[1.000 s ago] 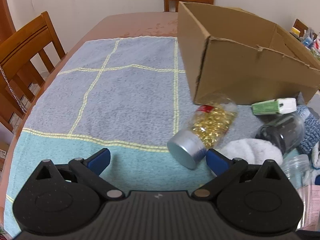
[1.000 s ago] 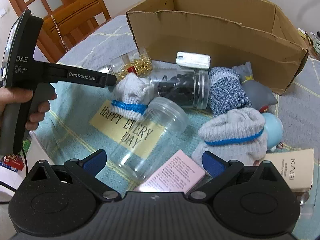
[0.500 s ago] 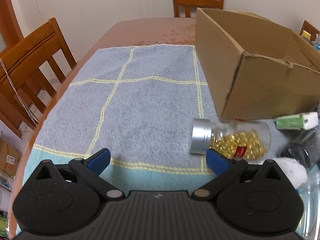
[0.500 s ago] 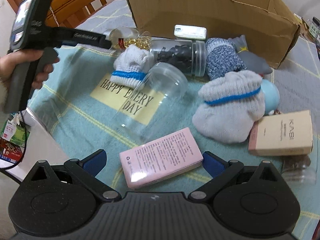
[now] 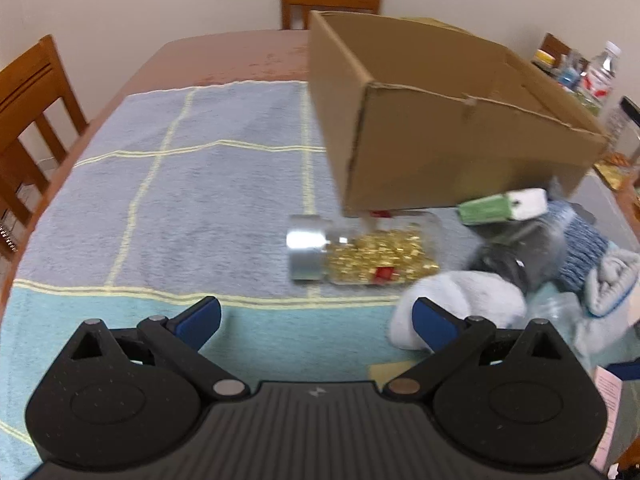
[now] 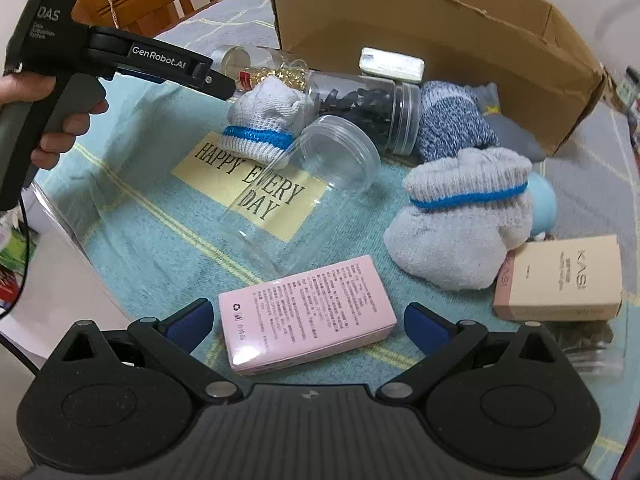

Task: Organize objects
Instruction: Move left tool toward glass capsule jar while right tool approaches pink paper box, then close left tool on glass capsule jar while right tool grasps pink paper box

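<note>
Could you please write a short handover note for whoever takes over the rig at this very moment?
Left gripper: open, empty, hovering over the towel near the jar of gold clips.
Right gripper: open, empty, jaws on either side of the pink box, not closed on it.
Cardboard box: no items visible inside from these views.
On the towel: clear empty jar, jar of dark clips, rolled socks, beige KASI box.
Done: nothing packed, as far as can be seen. Left: everything.

Both grippers are spread wide and empty: left gripper point(image 5: 316, 320), right gripper point(image 6: 308, 322); a hand point(image 6: 60, 120) grips the left handle.
</note>
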Demonstrator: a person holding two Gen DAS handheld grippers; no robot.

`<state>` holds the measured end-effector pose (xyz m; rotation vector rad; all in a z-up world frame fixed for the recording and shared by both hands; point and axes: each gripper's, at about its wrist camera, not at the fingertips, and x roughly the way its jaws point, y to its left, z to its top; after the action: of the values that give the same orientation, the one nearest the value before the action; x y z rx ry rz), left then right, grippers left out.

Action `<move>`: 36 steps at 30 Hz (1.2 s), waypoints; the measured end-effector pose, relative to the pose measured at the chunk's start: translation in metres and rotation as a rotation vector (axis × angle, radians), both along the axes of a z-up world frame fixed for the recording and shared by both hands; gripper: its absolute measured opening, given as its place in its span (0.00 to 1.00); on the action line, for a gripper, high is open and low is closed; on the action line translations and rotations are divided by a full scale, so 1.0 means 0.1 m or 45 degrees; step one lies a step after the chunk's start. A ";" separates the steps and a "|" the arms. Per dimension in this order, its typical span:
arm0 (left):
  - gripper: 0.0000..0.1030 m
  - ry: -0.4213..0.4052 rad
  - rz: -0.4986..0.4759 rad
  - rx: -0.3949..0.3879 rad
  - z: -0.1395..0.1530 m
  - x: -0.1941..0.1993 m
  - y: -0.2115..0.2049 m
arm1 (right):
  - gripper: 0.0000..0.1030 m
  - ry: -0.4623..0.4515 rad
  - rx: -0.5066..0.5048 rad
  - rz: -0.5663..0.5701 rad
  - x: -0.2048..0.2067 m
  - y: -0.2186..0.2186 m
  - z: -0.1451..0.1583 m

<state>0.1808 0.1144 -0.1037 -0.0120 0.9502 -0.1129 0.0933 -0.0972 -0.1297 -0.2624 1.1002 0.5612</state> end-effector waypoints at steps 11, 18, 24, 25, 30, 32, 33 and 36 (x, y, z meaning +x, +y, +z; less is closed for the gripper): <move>0.99 -0.052 0.007 -0.020 -0.01 0.02 -0.14 | 0.86 -0.033 -0.049 -0.011 0.02 0.03 0.03; 0.99 -0.074 0.027 -0.088 0.02 0.19 -0.17 | 0.87 -0.013 -0.037 -0.079 0.04 -0.03 0.04; 0.99 -0.080 0.046 -0.082 -0.05 0.32 -0.28 | 0.87 -0.008 -0.037 -0.101 0.03 -0.02 0.05; 0.99 -0.081 0.047 -0.067 -0.06 0.32 -0.31 | 0.87 -0.005 -0.036 -0.104 0.04 -0.02 0.05; 0.99 -0.083 0.051 0.046 -0.12 0.36 -0.41 | 0.87 -0.007 -0.044 -0.107 0.06 0.00 0.06; 0.99 -0.075 0.058 0.043 -0.14 0.37 -0.40 | 0.87 -0.011 -0.048 -0.109 0.04 0.01 0.05; 0.99 -0.075 0.061 0.032 -0.15 0.37 -0.38 | 0.87 -0.012 -0.049 -0.108 0.05 0.01 0.05; 0.98 -0.075 0.084 0.020 -0.15 0.38 -0.36 | 0.88 -0.012 -0.055 -0.097 0.05 0.01 0.05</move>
<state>0.2190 0.0786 -0.1185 -0.0252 0.8910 -0.0445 0.0984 -0.0958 -0.1252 -0.2594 1.1094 0.4685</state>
